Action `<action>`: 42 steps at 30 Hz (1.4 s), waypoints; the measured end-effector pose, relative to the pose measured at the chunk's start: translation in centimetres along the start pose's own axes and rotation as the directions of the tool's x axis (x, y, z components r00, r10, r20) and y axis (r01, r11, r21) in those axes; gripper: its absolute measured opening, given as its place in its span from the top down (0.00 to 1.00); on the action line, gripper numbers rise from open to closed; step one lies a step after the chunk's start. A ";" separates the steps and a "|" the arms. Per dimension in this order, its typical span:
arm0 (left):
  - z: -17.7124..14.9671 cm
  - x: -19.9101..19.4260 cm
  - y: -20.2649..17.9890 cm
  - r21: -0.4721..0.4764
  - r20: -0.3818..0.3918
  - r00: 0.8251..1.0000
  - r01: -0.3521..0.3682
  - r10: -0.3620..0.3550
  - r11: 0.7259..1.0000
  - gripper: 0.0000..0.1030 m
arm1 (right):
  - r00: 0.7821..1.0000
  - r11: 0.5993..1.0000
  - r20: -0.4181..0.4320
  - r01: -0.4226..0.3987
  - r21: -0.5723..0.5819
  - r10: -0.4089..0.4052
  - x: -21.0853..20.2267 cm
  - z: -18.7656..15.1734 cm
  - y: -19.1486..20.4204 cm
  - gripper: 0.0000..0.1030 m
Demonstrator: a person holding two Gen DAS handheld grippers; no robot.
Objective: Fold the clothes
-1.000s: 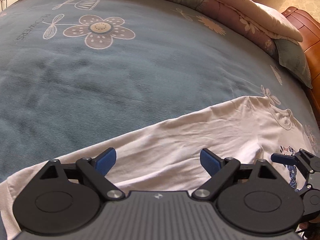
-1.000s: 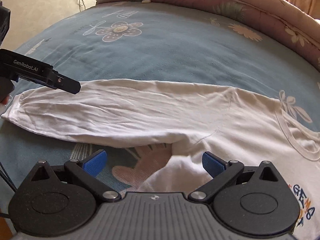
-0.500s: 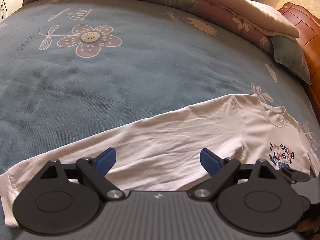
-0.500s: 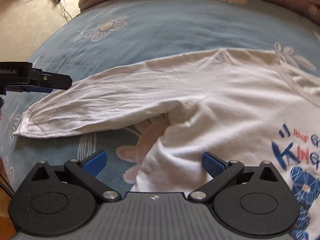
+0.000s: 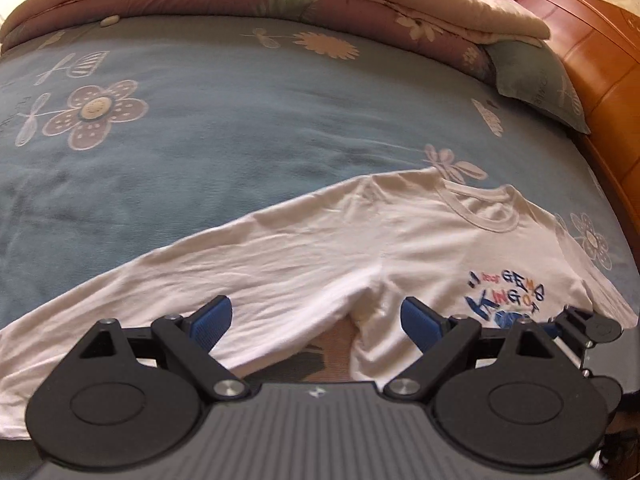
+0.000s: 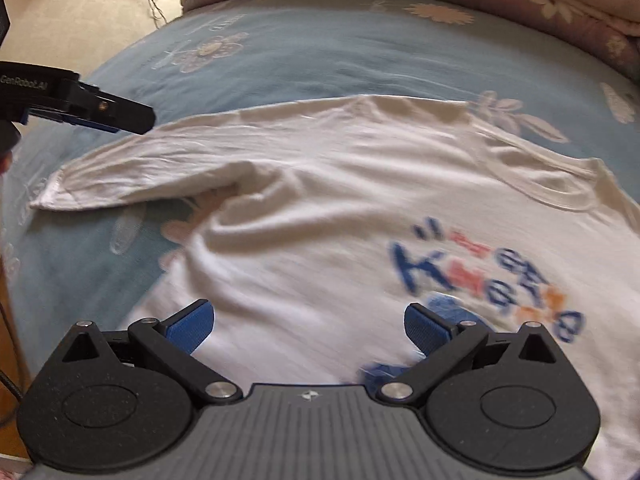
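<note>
A white shirt [image 5: 360,248] lies flat on the blue bedspread [image 5: 240,120], sleeve stretched left, collar far right. Only the left view shows the wooden headboard [image 5: 600,80]; the right shows floor [image 6: 80,8]. The left gripper [image 5: 316,316] and right gripper [image 6: 308,324] gape empty.

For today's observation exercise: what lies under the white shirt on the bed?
The white shirt lies on a blue flowered bedspread; a printed flower shows in the gap under the sleeve. Anything else beneath is covered.
</note>
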State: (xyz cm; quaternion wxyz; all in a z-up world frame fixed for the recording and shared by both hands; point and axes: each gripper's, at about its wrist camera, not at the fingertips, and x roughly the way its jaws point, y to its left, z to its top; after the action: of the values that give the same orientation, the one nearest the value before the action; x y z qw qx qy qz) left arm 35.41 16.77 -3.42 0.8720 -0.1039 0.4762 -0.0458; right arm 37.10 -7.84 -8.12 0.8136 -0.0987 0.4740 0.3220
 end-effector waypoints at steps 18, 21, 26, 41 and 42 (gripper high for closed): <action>-0.5 11.8 -11.1 0.193 -0.165 0.977 0.166 -0.135 0.967 0.11 | 0.976 0.979 0.079 0.204 0.018 -0.205 -3.2 -10.1 -6.8 0.00; 1.5 12.4 -9.6 0.100 -0.164 0.974 0.174 -0.156 0.980 0.11 | 0.975 0.980 0.096 0.200 0.019 -0.200 -3.3 -10.4 -6.9 0.00; 5.3 14.3 -7.7 -0.028 -0.172 0.971 0.161 -0.164 0.986 0.11 | 0.973 0.980 0.112 0.199 0.020 -0.200 -3.3 -10.6 -6.9 0.00; 9.9 15.9 -7.2 0.020 -0.102 0.990 0.101 -0.098 0.995 0.11 | 0.973 0.980 0.120 0.196 0.014 -0.197 -3.3 -10.8 -6.9 0.00; 9.6 15.3 -7.6 0.046 -0.103 0.989 0.108 -0.102 0.993 0.11 | 0.975 0.981 0.109 0.191 0.013 -0.192 -3.4 -10.6 -7.0 0.00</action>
State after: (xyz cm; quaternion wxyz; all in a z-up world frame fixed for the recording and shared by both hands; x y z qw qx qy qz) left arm 51.94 7.98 -9.22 0.8457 -0.1039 0.5120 -0.1091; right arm 32.74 -19.65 -11.89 0.8658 -0.1249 0.4173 0.2464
